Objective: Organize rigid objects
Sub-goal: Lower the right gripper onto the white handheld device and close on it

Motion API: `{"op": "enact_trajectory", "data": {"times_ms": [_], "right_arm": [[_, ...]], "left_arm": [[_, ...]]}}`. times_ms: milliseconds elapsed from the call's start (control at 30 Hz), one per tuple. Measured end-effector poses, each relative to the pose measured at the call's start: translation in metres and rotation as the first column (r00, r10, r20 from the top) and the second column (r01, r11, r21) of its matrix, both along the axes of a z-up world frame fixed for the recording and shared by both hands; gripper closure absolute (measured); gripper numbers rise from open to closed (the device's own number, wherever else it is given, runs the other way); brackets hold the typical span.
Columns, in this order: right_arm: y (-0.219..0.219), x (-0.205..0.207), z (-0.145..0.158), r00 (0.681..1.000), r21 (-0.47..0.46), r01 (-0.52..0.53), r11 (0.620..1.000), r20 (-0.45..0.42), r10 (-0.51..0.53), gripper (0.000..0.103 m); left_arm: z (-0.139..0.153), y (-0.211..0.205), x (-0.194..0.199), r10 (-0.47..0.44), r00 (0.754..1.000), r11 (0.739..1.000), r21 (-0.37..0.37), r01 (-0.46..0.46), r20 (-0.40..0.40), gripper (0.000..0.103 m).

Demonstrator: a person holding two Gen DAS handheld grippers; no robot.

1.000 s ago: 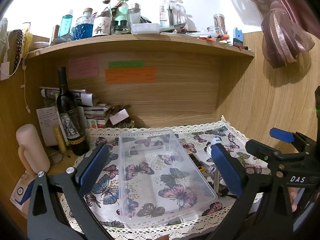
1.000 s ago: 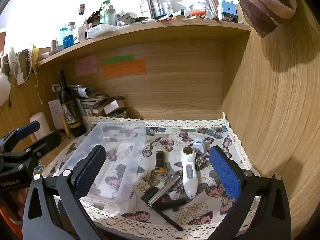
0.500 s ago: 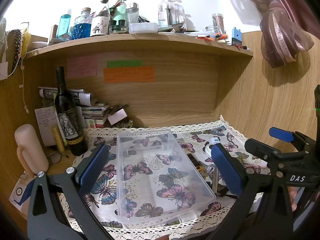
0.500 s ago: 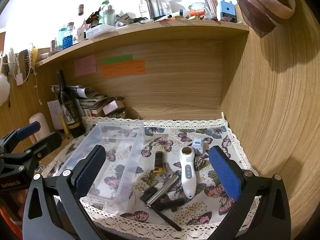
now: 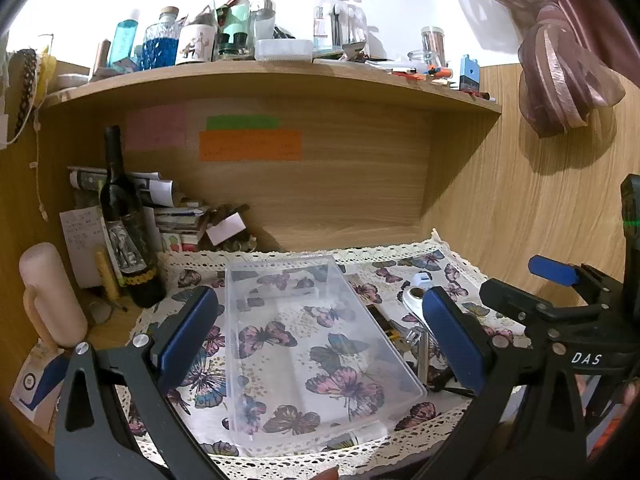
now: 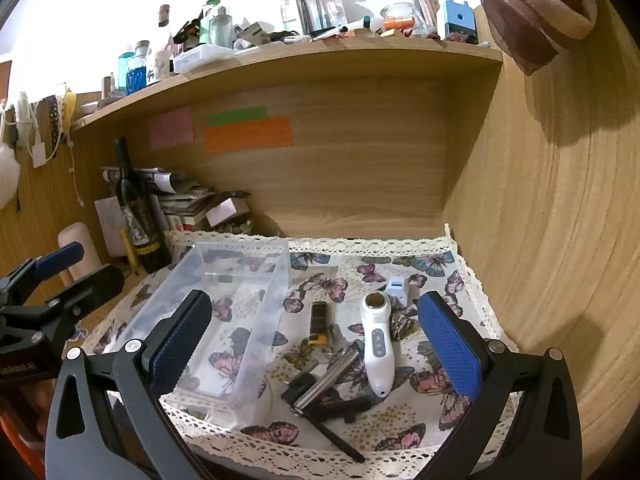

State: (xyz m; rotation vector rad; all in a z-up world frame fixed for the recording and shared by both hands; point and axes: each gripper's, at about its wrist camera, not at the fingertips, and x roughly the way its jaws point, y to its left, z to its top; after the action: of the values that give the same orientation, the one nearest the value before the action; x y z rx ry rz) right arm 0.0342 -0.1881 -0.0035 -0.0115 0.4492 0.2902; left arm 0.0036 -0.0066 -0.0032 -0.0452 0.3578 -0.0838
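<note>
Both grippers are hovering with fingers spread wide and gripping nothing, the left gripper (image 5: 320,340) framing the clear bin (image 5: 312,336) between its pads while the right gripper (image 6: 316,340) is bracketing the white handheld device (image 6: 376,344), metal tube (image 6: 328,376) and small black-yellow stick (image 6: 319,322), apparently so it can feed the bin.

Bin (image 6: 224,304) left (massager (image 6: 377,344) right)

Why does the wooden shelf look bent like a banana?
Fisheye lenses: in the left wrist view the long wooden shelf bows and the corners go black; in the right wrist view the wood-grain side wall bulges, and the white wall above the shelf is washed out bright.
</note>
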Motion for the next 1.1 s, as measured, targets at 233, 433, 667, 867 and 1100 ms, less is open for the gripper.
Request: {"op": "enact_trajectory", "data": {"times_ms": [233,433,667,867,1100], "right_arm": [[0.008,0.009,-0.007,1.0,-0.031,-0.012,0.999,-0.019,0.011,0.0],[0.015,0.025,-0.017,0.999,-0.057,-0.014,0.998,-0.053,0.011,0.017],[0.013,0.049,-0.028,0.994,-0.074,0.014,0.997,-0.106,-0.022,0.037],[0.005,0.07,-0.04,0.984,-0.074,0.033,0.997,-0.173,-0.046,0.052],[-0.01,0.097,-0.059,0.958,-0.092,0.072,0.993,-0.269,-0.095,0.069]], "left_arm": [[-0.008,0.016,0.013,0.007,0.998,1.0,-0.028,-0.009,-0.066,0.02],[-0.022,0.044,0.037,0.025,0.985,0.998,-0.054,-0.035,-0.169,0.033],[-0.046,0.079,0.066,0.05,0.953,0.994,-0.076,-0.076,-0.3,0.049],[-0.069,0.09,0.09,0.013,0.908,0.995,-0.089,-0.055,-0.419,0.066],[-0.086,0.087,0.102,-0.056,0.859,0.994,-0.108,0.0,-0.509,0.089]]}}
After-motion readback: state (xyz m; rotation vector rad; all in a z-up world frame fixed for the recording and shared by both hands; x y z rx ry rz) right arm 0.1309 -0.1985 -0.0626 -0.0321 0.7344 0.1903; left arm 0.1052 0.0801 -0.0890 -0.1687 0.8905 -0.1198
